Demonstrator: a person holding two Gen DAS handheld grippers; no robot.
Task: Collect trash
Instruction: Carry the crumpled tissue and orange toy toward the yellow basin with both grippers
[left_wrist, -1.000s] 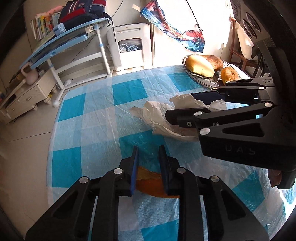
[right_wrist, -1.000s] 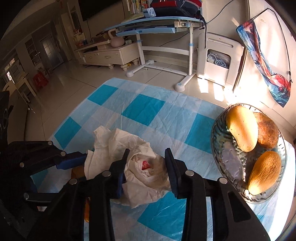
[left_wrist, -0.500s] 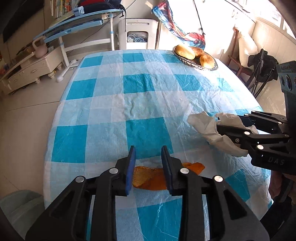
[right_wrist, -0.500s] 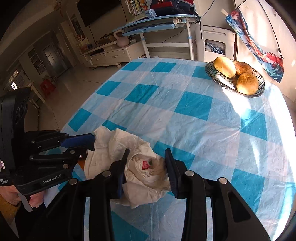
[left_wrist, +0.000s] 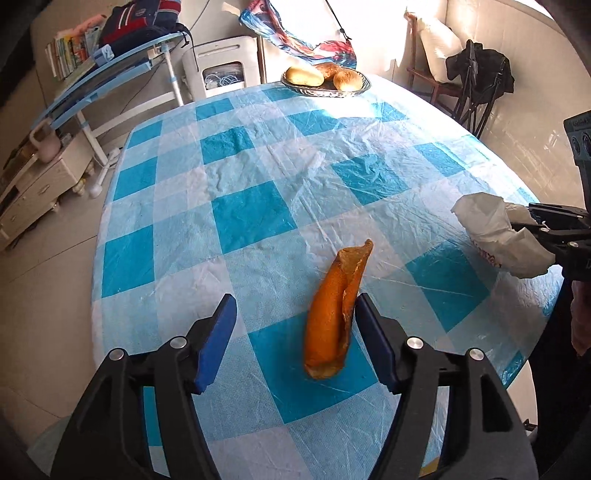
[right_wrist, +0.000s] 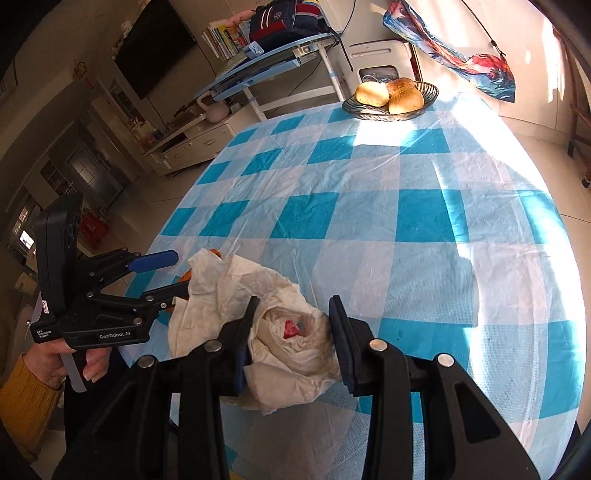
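Note:
An orange peel (left_wrist: 334, 306) lies between the jaws of my left gripper (left_wrist: 293, 301), over the checked tablecloth (left_wrist: 251, 214). Those jaws are opening: the peel sits close against the right pad, and the left pad (left_wrist: 218, 332) stands well clear of it. My right gripper (right_wrist: 294, 302) is shut on a crumpled white paper wad (right_wrist: 291, 354) with a red scrap inside. In the left wrist view the wad (left_wrist: 495, 232) and the right gripper (left_wrist: 524, 219) hang at the table's right edge. The right wrist view shows the left gripper (right_wrist: 179, 273) beside the wad.
A basket of bread rolls (left_wrist: 327, 79) stands at the table's far end. Beyond the far edge are a blue desk (left_wrist: 110, 77) and a white cabinet (left_wrist: 221, 70). A chair with a black bag (left_wrist: 476, 70) stands at the right. A hand in a yellow sleeve (right_wrist: 55, 354) holds the left gripper.
The left jaws, shut on the peel before, have spread wide. Both grippers have drawn back toward the table's near edge. The right gripper keeps its hold on the paper wad.

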